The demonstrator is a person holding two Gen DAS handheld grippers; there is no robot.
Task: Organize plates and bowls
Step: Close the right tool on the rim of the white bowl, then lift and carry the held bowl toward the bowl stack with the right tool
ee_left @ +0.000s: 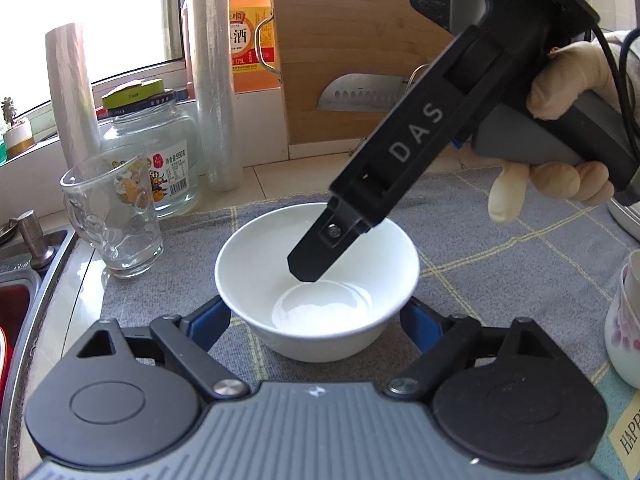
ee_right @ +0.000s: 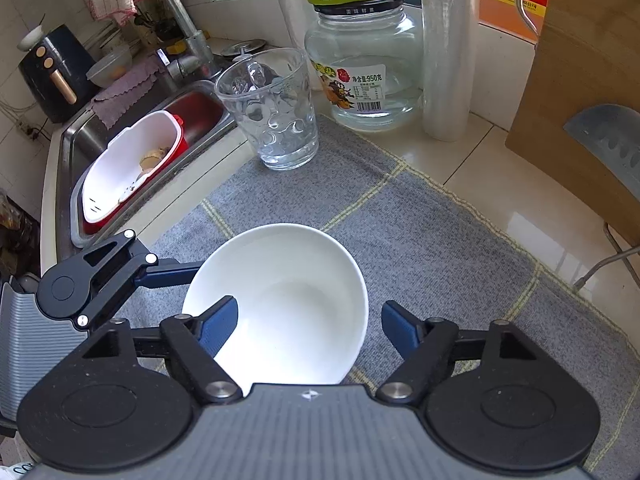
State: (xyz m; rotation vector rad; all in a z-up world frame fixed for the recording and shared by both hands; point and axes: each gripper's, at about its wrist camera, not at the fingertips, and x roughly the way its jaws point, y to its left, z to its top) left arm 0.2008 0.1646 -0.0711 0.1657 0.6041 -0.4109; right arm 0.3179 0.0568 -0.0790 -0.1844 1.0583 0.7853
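Bowl (ee_left: pixel 316 280) sits on the grey checked cloth (ee_right: pixel 420 240) over the bench, between my two tools and close in front of both. My left tool (ee_left: pixel 316 320) straddles it from the outside, one blue pad at each flank of the bowl's lower wall; the pads sit at or just beside the glaze, and I cannot tell whether they press. My right tool (ee_right: pixel 308 328) comes at it steeply from above with its jaws set across the near rim: one blue finger (ee_right: pixel 218 322) is inside the bowl, the other (ee_right: pixel 400 330) outside with a clear gap to the wall, so it is partly open and holding nothing yet. That is the relation the next move turns on, I judge: the rim lies between those two fingers, and closing them would pinch the wall. The bowl is round, so it has no long axis to line up with. It is white glazed ceramic, smooth and glossy, deep with a narrow foot, and likely slippery under a pinch. Behind it stand a dimpled drinking glass (ee_right: pixel 272 112) and a glass jar (ee_right: pixel 364 76) with a green lid, well apart from the bowl. The cloth is coarse woven fabric and should keep the foot from sliding.
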